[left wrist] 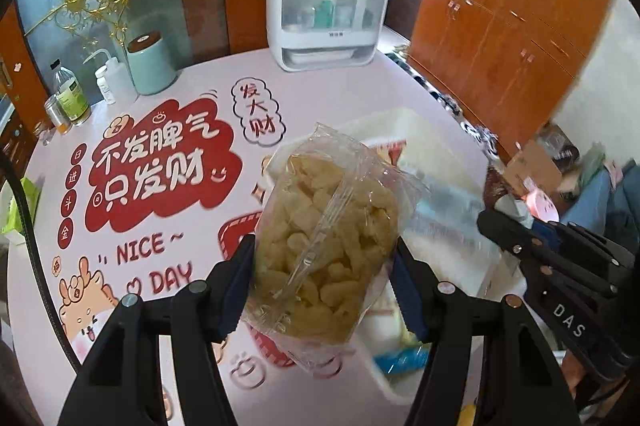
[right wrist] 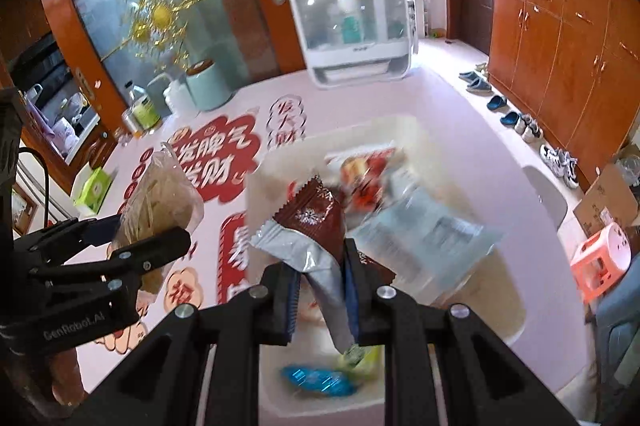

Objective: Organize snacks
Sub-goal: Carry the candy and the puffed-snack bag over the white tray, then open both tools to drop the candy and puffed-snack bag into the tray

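My left gripper [left wrist: 322, 280] is shut on a clear bag of pale yellow puffed snacks [left wrist: 324, 250] and holds it above the pink table, left of the white bin [left wrist: 404, 121]. It also shows in the right wrist view [right wrist: 160, 246] with the bag [right wrist: 160, 201]. My right gripper [right wrist: 320, 290] is shut on a brown and silver snack packet [right wrist: 316, 226], held over the white bin [right wrist: 280, 161]. The bin holds a red packet [right wrist: 364, 177], a grey-white packet [right wrist: 424, 230], a blue wrapper [right wrist: 316, 380] and a green one. The right gripper shows at the right of the left wrist view [left wrist: 504, 222].
The pink table mat [left wrist: 160, 165] has red printed lettering. A white cosmetics case [left wrist: 328, 5] stands at the far edge. A mint canister [left wrist: 150, 63], bottles [left wrist: 72, 95] and a green tissue box [right wrist: 94, 187] stand at the left. Wooden cabinets [right wrist: 560, 65], shoes and an orange stool [right wrist: 600, 262] lie right.
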Demonstrator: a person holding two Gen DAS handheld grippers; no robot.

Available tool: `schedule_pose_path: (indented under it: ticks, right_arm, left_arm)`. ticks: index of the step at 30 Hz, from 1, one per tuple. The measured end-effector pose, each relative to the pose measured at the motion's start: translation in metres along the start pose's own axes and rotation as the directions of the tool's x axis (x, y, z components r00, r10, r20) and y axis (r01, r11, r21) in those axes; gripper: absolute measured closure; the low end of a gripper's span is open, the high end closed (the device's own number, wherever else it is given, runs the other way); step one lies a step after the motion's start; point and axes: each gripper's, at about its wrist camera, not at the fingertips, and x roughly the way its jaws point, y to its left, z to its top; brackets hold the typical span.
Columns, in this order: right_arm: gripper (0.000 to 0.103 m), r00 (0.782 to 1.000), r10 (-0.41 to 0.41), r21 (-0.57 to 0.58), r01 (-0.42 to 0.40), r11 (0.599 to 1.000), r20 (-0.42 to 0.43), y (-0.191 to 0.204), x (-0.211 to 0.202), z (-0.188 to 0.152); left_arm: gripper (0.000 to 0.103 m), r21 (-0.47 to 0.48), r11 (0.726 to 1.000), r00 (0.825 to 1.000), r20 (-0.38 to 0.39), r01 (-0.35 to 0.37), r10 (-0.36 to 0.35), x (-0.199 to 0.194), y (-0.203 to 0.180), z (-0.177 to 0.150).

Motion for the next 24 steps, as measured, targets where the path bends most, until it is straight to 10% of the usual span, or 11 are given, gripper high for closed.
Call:
schedule_pose_path:
  ticks: [18, 24]
  right_arm:
    - [0.079, 1.000, 0.025, -0.057, -0.026, 0.998, -0.013, -0.058, 0.056, 0.070]
    - [0.067, 0.998, 0.033, -0.090, -0.038, 0.995, -0.055, -0.060, 0.075, 0.070]
  left_arm:
    - [0.037, -0.098, 0.989, 0.994, -0.031, -0.108, 0.105, 0.056, -0.035, 0.038]
    - [0.009, -0.116, 0.975, 0.982, -0.005, -0.190, 0.191, 0.057, -0.030, 0.038]
